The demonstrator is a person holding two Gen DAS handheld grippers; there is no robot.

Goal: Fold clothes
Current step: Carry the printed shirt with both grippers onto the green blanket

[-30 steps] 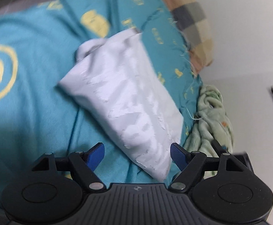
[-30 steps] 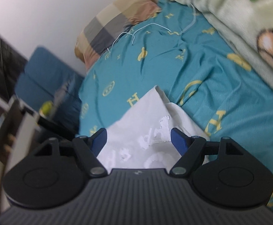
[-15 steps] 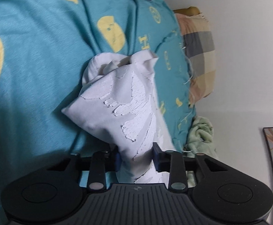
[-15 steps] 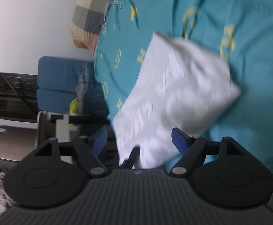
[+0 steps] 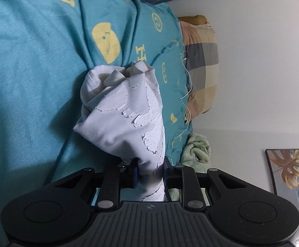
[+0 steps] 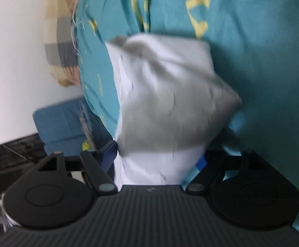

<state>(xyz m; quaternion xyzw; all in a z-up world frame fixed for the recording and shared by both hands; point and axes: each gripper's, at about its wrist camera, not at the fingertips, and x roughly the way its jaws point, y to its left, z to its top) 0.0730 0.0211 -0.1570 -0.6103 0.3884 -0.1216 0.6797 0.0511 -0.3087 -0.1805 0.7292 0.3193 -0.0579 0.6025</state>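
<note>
Open teal bedsheet (image 5: 36,72) spreads left of the bunched white garment (image 5: 126,111); on its other side the checked pillow (image 5: 201,61), green blanket (image 5: 196,150) and wall (image 5: 262,61) close off passage.

Teal bedsheet (image 5: 36,72) with yellow motifs covering bed. Plaid pillow (image 5: 201,61) lying against white wall (image 5: 262,61) at sheet's edge. Pale green blanket (image 5: 196,150) bunching beside sheet. Framed leaf picture (image 5: 289,164) leaning nearby. Blue cushion (image 6: 61,121) sitting below pillow.

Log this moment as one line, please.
phase: picking up | left gripper: shut on white garment | right gripper: open, garment between its fingers | surface: teal bedsheet
</note>
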